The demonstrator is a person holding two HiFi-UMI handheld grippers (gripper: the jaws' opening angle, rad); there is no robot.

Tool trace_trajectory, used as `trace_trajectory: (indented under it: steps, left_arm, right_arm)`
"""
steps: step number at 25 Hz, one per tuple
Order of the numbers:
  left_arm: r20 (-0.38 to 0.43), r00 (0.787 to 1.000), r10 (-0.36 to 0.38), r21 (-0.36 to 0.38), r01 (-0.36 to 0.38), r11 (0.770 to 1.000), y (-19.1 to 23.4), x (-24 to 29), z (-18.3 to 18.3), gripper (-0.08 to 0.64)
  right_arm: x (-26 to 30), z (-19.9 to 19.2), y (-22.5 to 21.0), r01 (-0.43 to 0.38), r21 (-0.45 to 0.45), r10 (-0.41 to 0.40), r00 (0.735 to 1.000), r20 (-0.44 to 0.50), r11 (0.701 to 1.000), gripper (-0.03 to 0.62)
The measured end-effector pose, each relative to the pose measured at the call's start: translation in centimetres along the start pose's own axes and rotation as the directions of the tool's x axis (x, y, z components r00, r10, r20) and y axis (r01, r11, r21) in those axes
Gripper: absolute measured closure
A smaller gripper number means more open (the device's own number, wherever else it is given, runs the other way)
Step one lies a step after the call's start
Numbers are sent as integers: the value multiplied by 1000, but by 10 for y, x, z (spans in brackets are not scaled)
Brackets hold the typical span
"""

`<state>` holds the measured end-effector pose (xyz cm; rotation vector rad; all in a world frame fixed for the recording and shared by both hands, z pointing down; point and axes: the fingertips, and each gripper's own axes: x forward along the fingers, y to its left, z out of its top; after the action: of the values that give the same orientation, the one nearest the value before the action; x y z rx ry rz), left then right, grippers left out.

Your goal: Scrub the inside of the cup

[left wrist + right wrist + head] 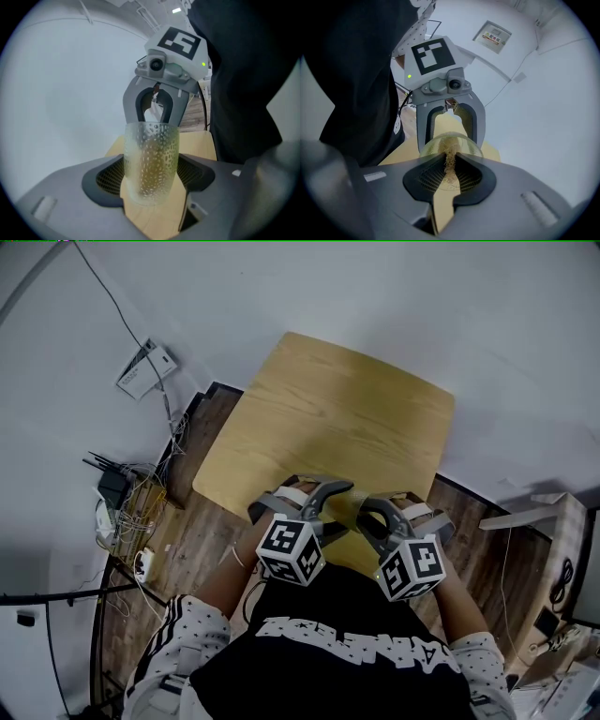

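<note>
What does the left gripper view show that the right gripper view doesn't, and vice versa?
Left gripper view only: the dimpled side wall of the clear cup, clamped in the left claw.
Right gripper view only: the tan fibre scrubber pinched in the right claw and reaching into the cup's open mouth, plus a wall sign.
Both: the cup, the wooden table, the other claw facing the camera, and the person's dark shirt.
</note>
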<state>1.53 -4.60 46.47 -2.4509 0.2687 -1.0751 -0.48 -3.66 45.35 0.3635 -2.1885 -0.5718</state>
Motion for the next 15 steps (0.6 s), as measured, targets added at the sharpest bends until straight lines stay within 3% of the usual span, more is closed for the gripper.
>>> trace_trajectory:
  steps: [5,15]
  left_arm:
    - [53,997,-48,-77,52,996,-2,-1,3,209]
    - [152,977,-148,-149,170,974,-9,2,14,207]
  right_arm:
    - [-2,0,-1,40,-224,-44,999,-17,974,525]
    - [-13,-3,0,71,-421,-78,997,0,905,526]
